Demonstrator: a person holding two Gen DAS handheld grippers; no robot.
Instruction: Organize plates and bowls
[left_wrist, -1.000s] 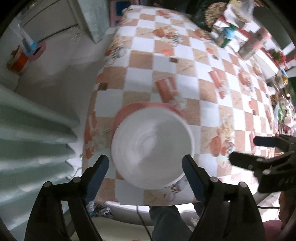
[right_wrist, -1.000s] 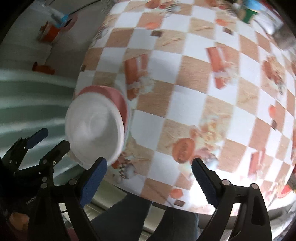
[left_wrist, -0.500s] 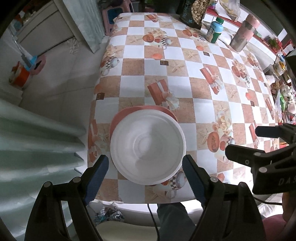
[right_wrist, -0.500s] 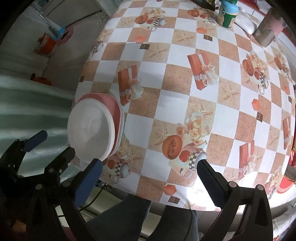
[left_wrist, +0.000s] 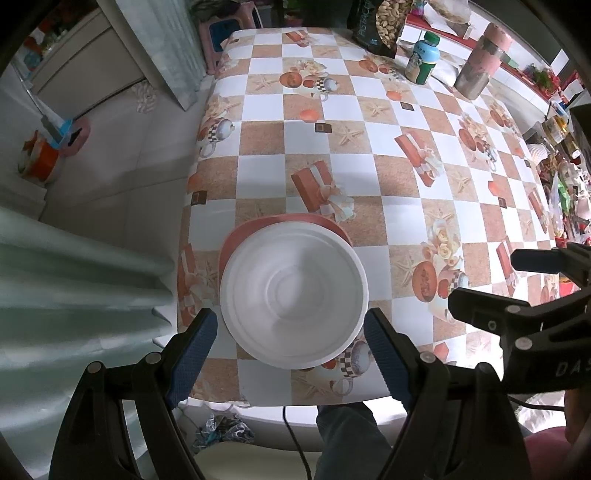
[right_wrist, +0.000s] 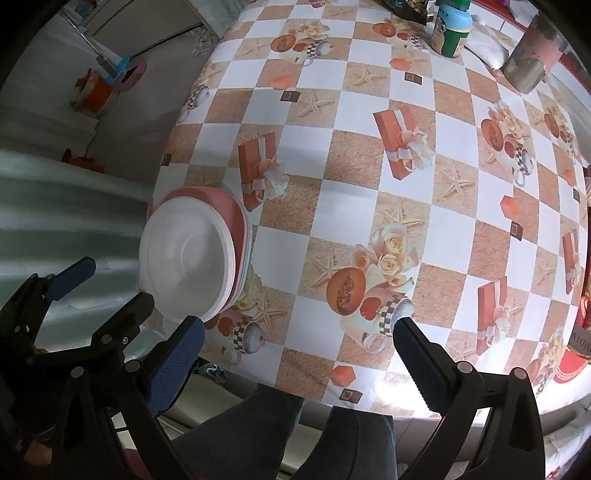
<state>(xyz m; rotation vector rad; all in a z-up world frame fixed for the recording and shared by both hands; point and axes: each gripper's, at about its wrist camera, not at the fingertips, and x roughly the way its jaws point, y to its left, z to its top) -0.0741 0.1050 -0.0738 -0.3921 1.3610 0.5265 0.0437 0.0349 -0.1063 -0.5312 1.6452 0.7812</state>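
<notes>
We are looking down on the checked table (left_wrist: 406, 155), and it is sitting sharper and a little farther below us than a second ago, so we are judging that both tools are lifting away from the near corner. The stack is staying exactly where it was: the white bowl (left_wrist: 293, 299) is resting on the pink plate (left_wrist: 255, 230) close to the table's front left edge, and from the right-hand view we are seeing more pastel rims layered underneath. Nothing else in the way of dishes is showing on the cloth, only the bottles and a snack bag (left_wrist: 378, 22) at the far end, so we are reading the stacking as done or very nearly done. The left gripper (left_wrist: 291, 349) is hovering just short of the bowl, fingers spread wide and touching nothing. The right gripper (right_wrist: 295, 349) is hanging over the table's front edge, fingers likewise spread apart and carrying nothing.
</notes>
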